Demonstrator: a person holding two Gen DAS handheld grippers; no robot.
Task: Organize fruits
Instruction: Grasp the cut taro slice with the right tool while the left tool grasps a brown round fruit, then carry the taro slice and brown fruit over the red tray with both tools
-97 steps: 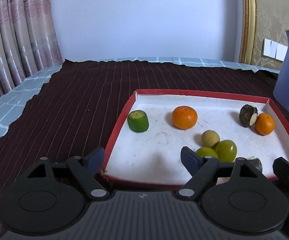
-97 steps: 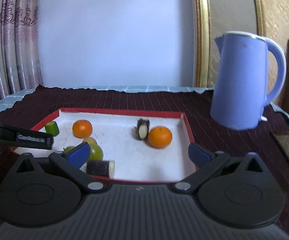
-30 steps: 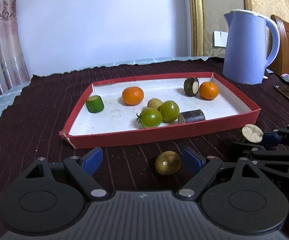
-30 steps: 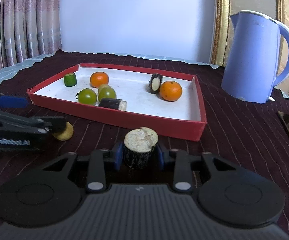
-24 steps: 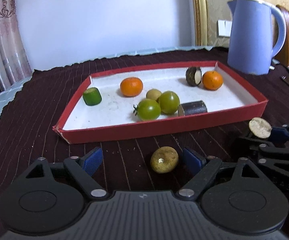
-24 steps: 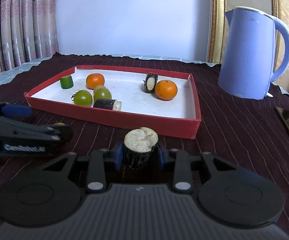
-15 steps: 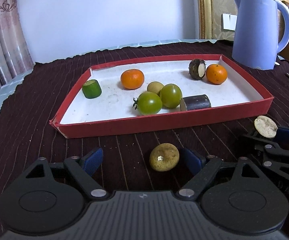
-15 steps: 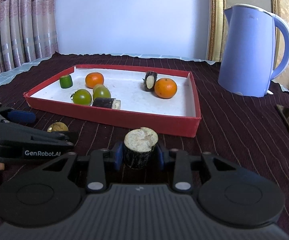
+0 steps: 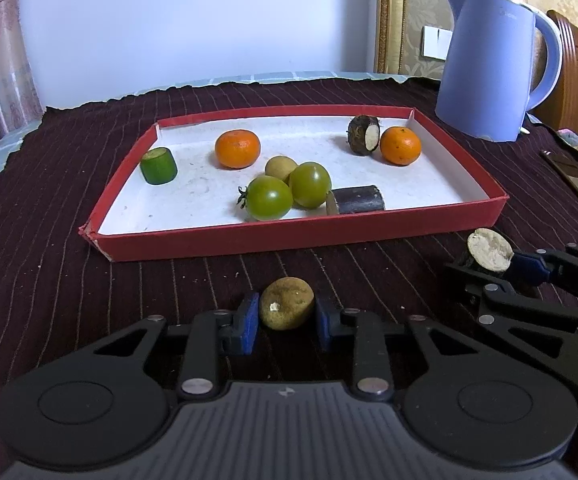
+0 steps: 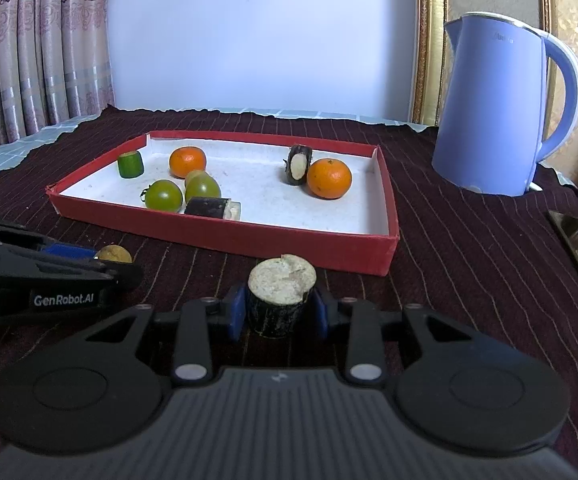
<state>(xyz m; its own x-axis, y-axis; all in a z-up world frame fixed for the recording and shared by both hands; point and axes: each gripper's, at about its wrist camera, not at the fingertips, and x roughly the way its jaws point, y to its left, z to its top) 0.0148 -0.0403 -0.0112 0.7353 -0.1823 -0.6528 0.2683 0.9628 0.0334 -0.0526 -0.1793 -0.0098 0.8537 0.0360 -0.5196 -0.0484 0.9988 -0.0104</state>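
I have both tools loaded and low over the dark striped cloth on the counter (image 9: 49,280), on the near side of the red tray (image 9: 301,236). The left gripper (image 9: 287,314) has its jaws clamped on a small round yellow-brown fruit (image 9: 286,308), a longan by the look of it, with both blue pads pressed to its flanks; it sits right between the tips and looks to be at cloth level, though I cannot tell if it is off the cloth. The right gripper (image 10: 277,310) has its jaws clamped on a short dark-skinned stub with a pale cut face (image 10: 282,294), standing upright with the cut end up, so its long axis runs vertical and the pads bear on the curved bark-like side. From both wrist views the tray lies straight ahead and slightly uphill of the jaws, its near wall between each held piece and the white floor. What the coming move turns on, I judge, is that wall: each piece must rise above the rim before going forward. The left hand faces the crowded middle, where two green tomatoes (image 9: 289,194), another longan (image 9: 281,168) and a lying dark stub (image 9: 359,200) cluster, while the right hand faces the open near-right corner (image 10: 353,216), the easier drop. A blue kettle (image 10: 493,108) stands well clear to the right.
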